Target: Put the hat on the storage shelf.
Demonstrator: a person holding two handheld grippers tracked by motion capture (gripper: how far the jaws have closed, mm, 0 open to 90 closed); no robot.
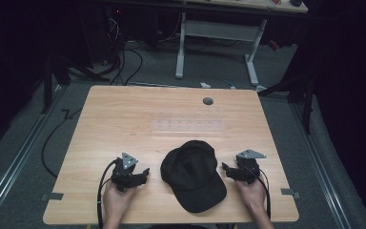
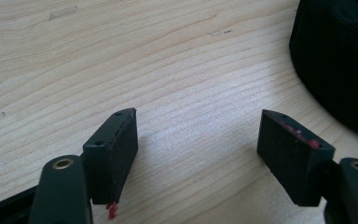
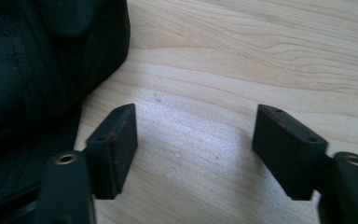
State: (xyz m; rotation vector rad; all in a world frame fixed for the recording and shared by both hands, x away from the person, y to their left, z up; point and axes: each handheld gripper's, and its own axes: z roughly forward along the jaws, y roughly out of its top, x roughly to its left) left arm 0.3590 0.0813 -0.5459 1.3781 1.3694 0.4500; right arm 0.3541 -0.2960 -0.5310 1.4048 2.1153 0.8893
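A black baseball cap (image 1: 194,174) lies on the wooden table (image 1: 124,114) near its front edge, brim toward the person. My left gripper (image 1: 144,172) rests on the table just left of the cap, jaws pointing at it. In the left gripper view the gripper (image 2: 198,140) stands open over bare wood, with the cap (image 2: 340,60) at the upper right. My right gripper (image 1: 225,168) sits just right of the cap. In the right gripper view it (image 3: 196,135) is open too, and the cap (image 3: 37,74) lies at the left, apart from the jaws.
A clear plastic strip (image 1: 188,124) lies flat on the table behind the cap, and a round grommet hole (image 1: 208,101) sits near the far edge. Cables (image 1: 57,133) run on the floor at the left. A white desk frame (image 1: 219,43) stands beyond the table.
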